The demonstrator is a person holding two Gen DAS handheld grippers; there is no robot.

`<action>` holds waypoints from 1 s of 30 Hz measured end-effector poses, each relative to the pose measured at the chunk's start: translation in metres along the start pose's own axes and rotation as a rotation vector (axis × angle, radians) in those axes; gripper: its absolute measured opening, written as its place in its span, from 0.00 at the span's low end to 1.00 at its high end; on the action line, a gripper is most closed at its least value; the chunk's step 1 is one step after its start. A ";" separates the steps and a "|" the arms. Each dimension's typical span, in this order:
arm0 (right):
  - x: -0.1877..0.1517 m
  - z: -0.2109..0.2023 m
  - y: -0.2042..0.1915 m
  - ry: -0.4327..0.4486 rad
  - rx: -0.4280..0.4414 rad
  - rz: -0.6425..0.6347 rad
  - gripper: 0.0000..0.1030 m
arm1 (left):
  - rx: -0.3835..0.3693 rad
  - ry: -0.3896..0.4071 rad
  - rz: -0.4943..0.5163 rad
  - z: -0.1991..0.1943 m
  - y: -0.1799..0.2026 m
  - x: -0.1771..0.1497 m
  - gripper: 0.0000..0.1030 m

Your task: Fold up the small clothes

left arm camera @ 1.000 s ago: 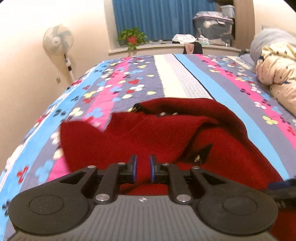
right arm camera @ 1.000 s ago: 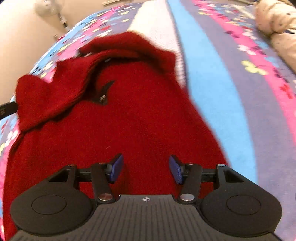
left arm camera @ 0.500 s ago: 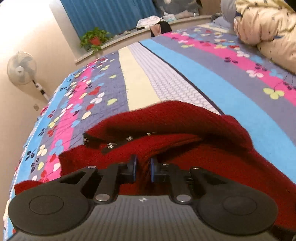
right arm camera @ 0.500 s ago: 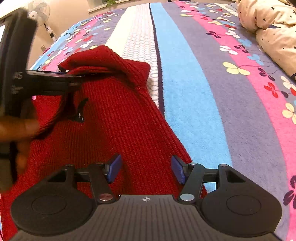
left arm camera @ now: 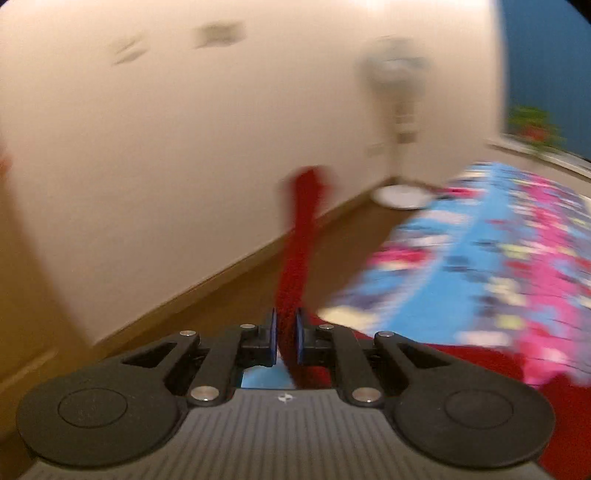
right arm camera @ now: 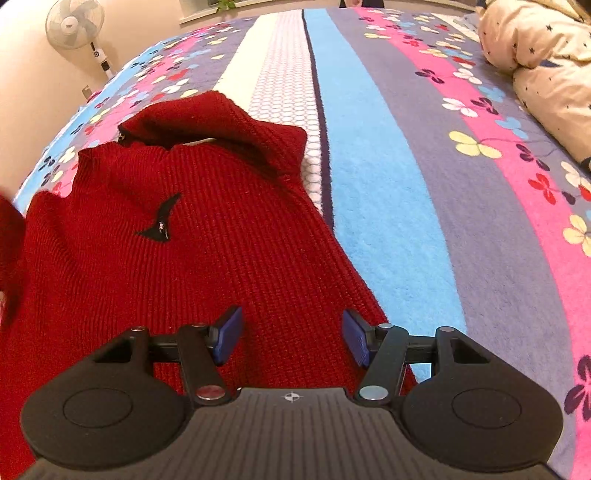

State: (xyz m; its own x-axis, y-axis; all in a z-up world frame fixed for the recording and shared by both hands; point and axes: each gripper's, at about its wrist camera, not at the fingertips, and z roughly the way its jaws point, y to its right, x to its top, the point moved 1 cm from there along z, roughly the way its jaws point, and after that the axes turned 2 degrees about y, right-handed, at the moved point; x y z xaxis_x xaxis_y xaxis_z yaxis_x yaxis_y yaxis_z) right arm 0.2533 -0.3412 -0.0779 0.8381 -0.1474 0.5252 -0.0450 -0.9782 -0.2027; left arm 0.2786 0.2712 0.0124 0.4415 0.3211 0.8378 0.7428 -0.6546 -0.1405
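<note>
A small red knitted sweater (right arm camera: 177, 236) lies on the striped flowered bedspread (right arm camera: 424, 155), collar away from me, with a black zip pull on its chest. My right gripper (right arm camera: 291, 338) is open and empty, just above the sweater's lower right part. My left gripper (left arm camera: 286, 338) is shut on a strip of the red sweater (left arm camera: 299, 251), probably a sleeve, which sticks up and forward from the pads. The left wrist view is blurred and faces the wall and floor beside the bed.
A standing fan (right arm camera: 75, 26) is by the cream wall at the bed's left side; it also shows blurred in the left wrist view (left arm camera: 399, 103). A cream star-print duvet (right arm camera: 543, 66) lies on the bed's right. The bed's left edge (left arm camera: 369, 295) meets brown floor.
My left gripper has swung left off the sweater's body, drawing a strip of red knit out toward the bed's edge. The right gripper stays open over the sweater's lower right.
</note>
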 end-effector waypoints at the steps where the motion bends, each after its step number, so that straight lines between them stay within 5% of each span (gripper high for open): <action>1: -0.001 0.001 -0.002 -0.003 -0.006 -0.009 0.59 | 0.019 -0.050 -0.053 0.016 -0.023 -0.005 0.16; 4: -0.005 0.008 -0.006 -0.017 -0.030 -0.028 0.59 | 0.076 -0.154 -0.178 0.034 -0.058 -0.023 0.19; 9: -0.006 0.012 -0.010 0.019 -0.041 -0.043 0.59 | -0.167 -0.138 -0.200 -0.015 -0.021 -0.050 0.30; 12: -0.005 0.009 -0.009 0.085 -0.041 -0.046 0.53 | -0.409 -0.102 -0.077 -0.049 0.038 -0.068 0.35; 15: -0.005 0.003 -0.009 0.159 -0.032 -0.048 0.17 | -0.639 -0.066 0.164 -0.072 0.096 -0.092 0.40; 16: -0.004 -0.001 -0.008 0.190 -0.019 -0.042 0.17 | -0.664 -0.063 0.237 -0.075 0.110 -0.101 0.40; 19: -0.002 -0.014 -0.006 0.276 0.007 -0.044 0.17 | -0.686 -0.189 0.408 -0.060 0.139 -0.131 0.40; 20: -0.001 -0.018 -0.005 0.301 0.015 -0.046 0.17 | -0.627 -0.255 0.457 -0.047 0.144 -0.142 0.44; 21: 0.000 -0.021 -0.004 0.320 0.028 -0.046 0.17 | -0.587 -0.317 0.477 -0.035 0.145 -0.151 0.52; 25: 0.011 -0.030 -0.007 0.378 0.104 -0.050 0.20 | -0.579 -0.344 0.424 -0.030 0.145 -0.144 0.52; 30: 0.074 -0.010 -0.032 0.408 0.119 -0.140 0.59 | -0.548 -0.334 0.460 -0.037 0.150 -0.140 0.52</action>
State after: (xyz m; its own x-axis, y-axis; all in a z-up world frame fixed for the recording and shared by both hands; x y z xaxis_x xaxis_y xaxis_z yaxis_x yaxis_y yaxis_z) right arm 0.3110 -0.3223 -0.0244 0.5475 -0.0839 0.8326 0.1366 -0.9727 -0.1878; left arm 0.3095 0.1032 -0.1063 0.8367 0.0675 0.5434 0.1327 -0.9878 -0.0816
